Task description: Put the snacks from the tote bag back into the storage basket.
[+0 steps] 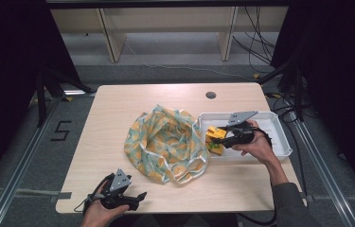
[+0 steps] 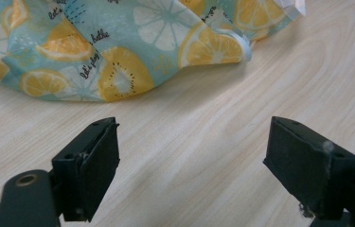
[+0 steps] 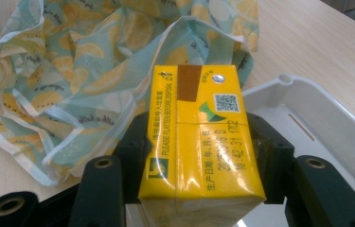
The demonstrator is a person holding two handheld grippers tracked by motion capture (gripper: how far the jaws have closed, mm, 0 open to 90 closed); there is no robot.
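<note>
Right gripper [image 1: 220,137] is clamped on a yellow drink carton [image 3: 201,142], jaws pressing both long sides, w/ the carton's top face up toward the camera in the right gripper view: brown patch, foil straw spot, QR code and printed date all readable. In the high view the carton [image 1: 215,135] sits at the left end of the white tray [image 1: 279,137], just at its rim nearest the bag, w/ another yellow item right under/beside it inside the tray; can't tell if the held carton is touching the tray floor. Tray lies along the table's [image 1: 118,109] right edge, roughly mid-depth. The fruit-print cloth bag [image 1: 165,142] is crumpled at the table's centre, mouth open, its right side touching or just beside the tray's left end; white-trimmed handles trail toward the near edge. Left gripper [image 1: 135,198] rests at the near-left corner of the table, well apart from the bag in the high view, jaws spread wide w/ nothing between them, bare wood below; in the left gripper view the bag's [image 2: 118,47] hem lies ahead of the pads.
</note>
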